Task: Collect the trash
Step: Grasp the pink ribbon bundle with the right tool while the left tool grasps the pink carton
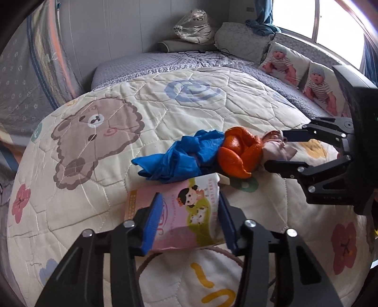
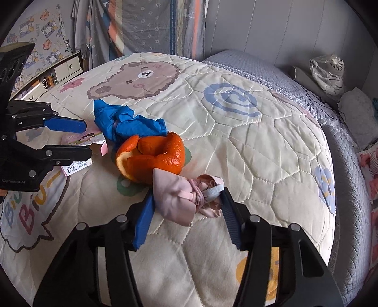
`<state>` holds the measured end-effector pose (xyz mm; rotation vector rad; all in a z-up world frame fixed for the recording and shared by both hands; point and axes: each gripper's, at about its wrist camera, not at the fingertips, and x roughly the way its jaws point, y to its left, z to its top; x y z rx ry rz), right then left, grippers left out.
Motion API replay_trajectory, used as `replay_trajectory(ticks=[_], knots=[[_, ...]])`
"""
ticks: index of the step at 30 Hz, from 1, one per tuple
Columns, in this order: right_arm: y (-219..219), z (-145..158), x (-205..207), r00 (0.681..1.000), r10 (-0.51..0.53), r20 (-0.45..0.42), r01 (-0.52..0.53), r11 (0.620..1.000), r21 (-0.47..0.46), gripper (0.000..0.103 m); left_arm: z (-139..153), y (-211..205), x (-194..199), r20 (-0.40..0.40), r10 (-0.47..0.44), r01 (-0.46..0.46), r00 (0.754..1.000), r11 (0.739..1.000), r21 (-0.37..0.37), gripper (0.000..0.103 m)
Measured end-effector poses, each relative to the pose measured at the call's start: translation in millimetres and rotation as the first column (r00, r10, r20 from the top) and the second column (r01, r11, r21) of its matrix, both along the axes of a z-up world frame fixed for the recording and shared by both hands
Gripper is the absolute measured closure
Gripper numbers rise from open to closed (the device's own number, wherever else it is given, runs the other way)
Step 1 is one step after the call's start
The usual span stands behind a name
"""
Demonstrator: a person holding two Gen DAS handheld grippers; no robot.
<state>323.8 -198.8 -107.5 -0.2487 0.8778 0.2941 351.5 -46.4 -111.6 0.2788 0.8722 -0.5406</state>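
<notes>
Carton [image 1: 186, 212] base hidden behind left hand-held gripper [image 1: 189, 219].

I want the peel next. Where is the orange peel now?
The orange peel lies on the cream quilt, mid-frame in both views, between the crumpled blue glove and the pink cloth bundle.

**A bedroom in daylight**

A bed [image 1: 122, 68] fills the room, under a cream quilt [image 1: 189, 113] printed with a bear and flowers; a grey quilted cover [image 2: 342, 170] lies below it; a bright window [image 1: 330, 26] stands behind a blue curtain [image 1: 262, 16]; grey panelled walls [image 1: 106, 26] close the corner; a small cabinet [image 2: 63, 66] stands by a cartoon wallpaper [image 2: 45, 28].
</notes>
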Motion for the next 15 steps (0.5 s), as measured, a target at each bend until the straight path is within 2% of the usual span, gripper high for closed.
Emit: replay_trajectory(ticks=[2, 8, 15], knots=[[0, 2, -1, 1.000, -0.005, 0.011, 0.005, 1.000, 0.004, 0.055, 3, -4, -5, 0.023, -0.018, 0.018, 1.000, 1.000, 0.020, 0.073], [-1, 12, -9, 0.999, -0.023, 0.038, 0.023, 1.000, 0.015, 0.058, 20, 5, -13, 0.075, -0.011, 0.012, 0.997, 1.000, -0.006, 0.091], [-6, 35, -24, 0.995, -0.045, 0.084, 0.042, 0.998, 0.038, 0.058, 45, 31, -22, 0.122, 0.041, -0.037, 0.992, 0.999, -0.032, 0.099]])
